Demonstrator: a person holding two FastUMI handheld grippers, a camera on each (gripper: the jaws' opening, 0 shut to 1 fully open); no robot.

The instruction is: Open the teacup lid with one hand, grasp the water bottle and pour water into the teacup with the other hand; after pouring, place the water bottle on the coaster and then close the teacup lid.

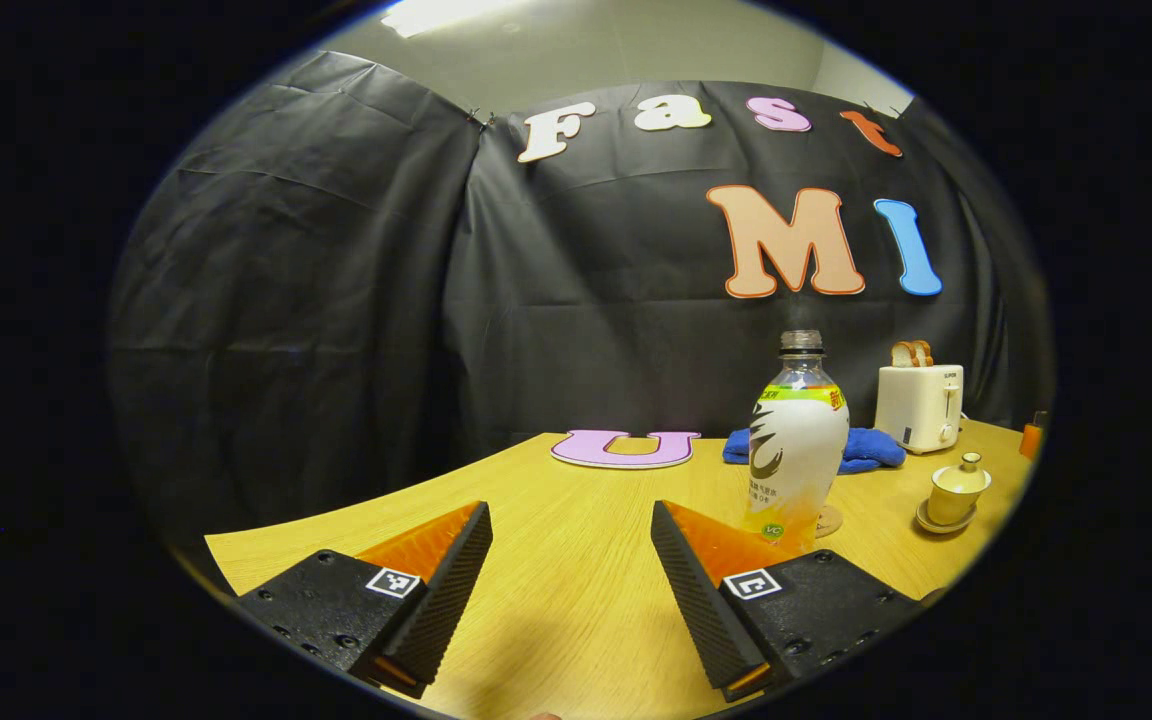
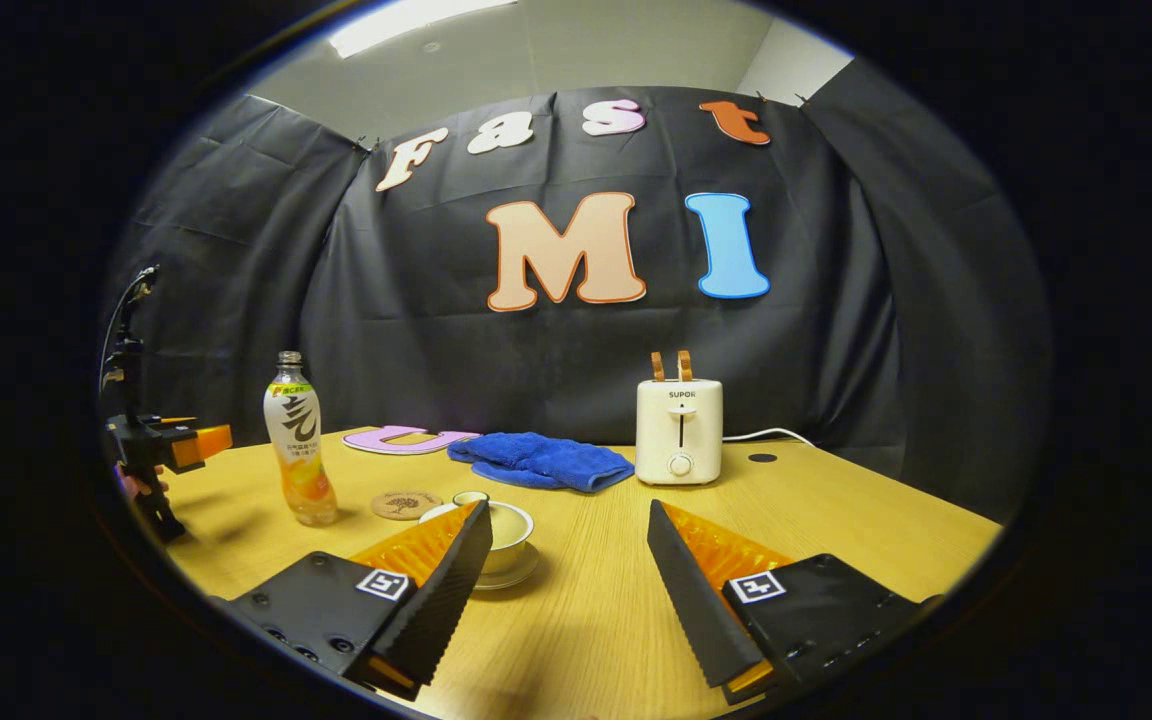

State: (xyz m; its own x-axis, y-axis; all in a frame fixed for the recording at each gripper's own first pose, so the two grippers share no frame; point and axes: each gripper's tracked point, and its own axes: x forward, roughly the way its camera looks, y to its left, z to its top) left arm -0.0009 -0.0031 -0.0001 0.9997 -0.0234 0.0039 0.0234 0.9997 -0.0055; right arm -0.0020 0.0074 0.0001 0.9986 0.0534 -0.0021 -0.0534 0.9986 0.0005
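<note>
On the table (image 2: 836,510), right gripper view:
Right gripper (image 2: 569,570): fingers spread, nothing held; bare wood seen between them.
Teacup (image 2: 508,528): lidded, at 11 o'clock behind the left finger.
Water bottle (image 2: 300,452): upright at 10 o'clock, coaster (image 2: 406,504) just beside.
Left gripper (image 1: 571,570): fingers spread, empty; table edge seen at 8 o'clock.
Toaster (image 2: 678,431): 12 o'clock, blue towel (image 2: 541,461) beside it.

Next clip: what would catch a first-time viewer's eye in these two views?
The tall water bottle stands uncapped on the wooden table, close ahead of the open left gripper, with the round coaster just beside it. In the right gripper view the lidded teacup on its saucer sits right behind the open right gripper. Farther back are a white toaster holding two slices and a crumpled blue cloth.
</note>
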